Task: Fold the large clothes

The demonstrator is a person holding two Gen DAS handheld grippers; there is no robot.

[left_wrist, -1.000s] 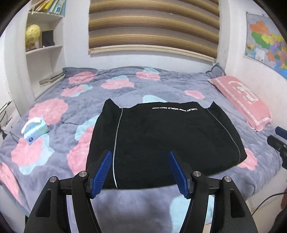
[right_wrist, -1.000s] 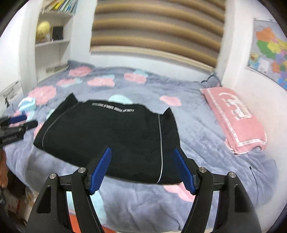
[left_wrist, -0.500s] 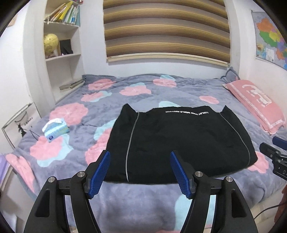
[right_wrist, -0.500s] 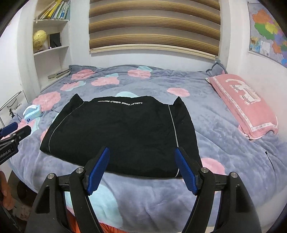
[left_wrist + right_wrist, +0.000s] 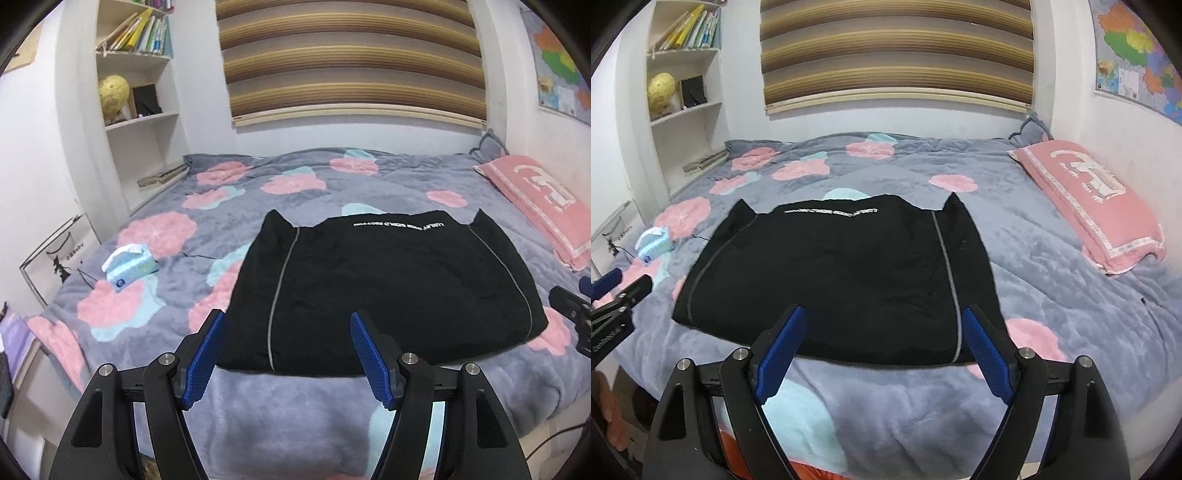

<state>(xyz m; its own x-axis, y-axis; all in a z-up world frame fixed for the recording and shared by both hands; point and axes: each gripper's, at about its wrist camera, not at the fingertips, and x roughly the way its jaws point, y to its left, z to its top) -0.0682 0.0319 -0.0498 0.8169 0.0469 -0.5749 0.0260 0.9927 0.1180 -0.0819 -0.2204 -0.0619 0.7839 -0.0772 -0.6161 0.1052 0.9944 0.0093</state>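
Note:
A black garment [image 5: 388, 291] with grey piping and white lettering lies folded into a flat rectangle on the bed; it also shows in the right wrist view [image 5: 842, 277]. My left gripper [image 5: 288, 354] is open and empty, held off the bed just short of the garment's near left edge. My right gripper [image 5: 882, 354] is open and empty, held just short of the near right edge. Each gripper shows at the edge of the other's view: the right one [image 5: 576, 314] and the left one [image 5: 617, 295].
The bed has a grey quilt with pink flowers [image 5: 295, 184]. A pink pillow [image 5: 1089, 199] lies at the right by the wall. A blue tissue pack [image 5: 129, 266] lies left of the garment. Shelves [image 5: 140, 122] stand at the far left.
Both grippers have pulled back from the garment and risen, staying open. The garment lies unmoved on the bed.

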